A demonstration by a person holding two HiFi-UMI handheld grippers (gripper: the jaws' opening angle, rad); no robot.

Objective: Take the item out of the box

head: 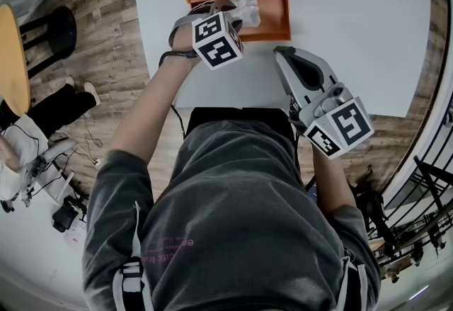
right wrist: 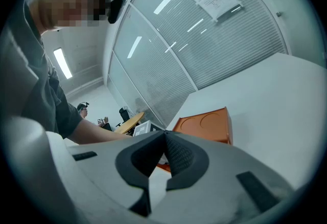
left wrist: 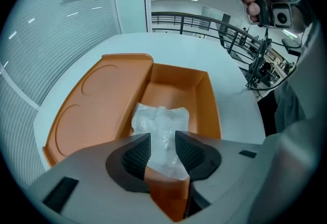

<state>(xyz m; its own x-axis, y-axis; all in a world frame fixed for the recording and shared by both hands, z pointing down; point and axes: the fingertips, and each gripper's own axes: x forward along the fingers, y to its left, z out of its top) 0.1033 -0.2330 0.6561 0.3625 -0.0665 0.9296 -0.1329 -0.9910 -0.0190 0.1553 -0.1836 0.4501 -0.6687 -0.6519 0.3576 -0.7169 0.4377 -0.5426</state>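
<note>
Crinkled clear plastic bag (left wrist: 159, 122) lies inside the open orange box (left wrist: 176, 90)

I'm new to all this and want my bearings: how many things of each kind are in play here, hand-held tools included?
orange box, lid open: 1
clear plastic packet, lying in the box: 1
hand-held grippers: 2, the left gripper and the right gripper
Total: 4

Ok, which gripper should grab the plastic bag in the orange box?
Left. The left gripper points down into the open orange box, and the plastic bag shows between its parted jaws. The right gripper is shut and held off to the side, outside the box.
</note>
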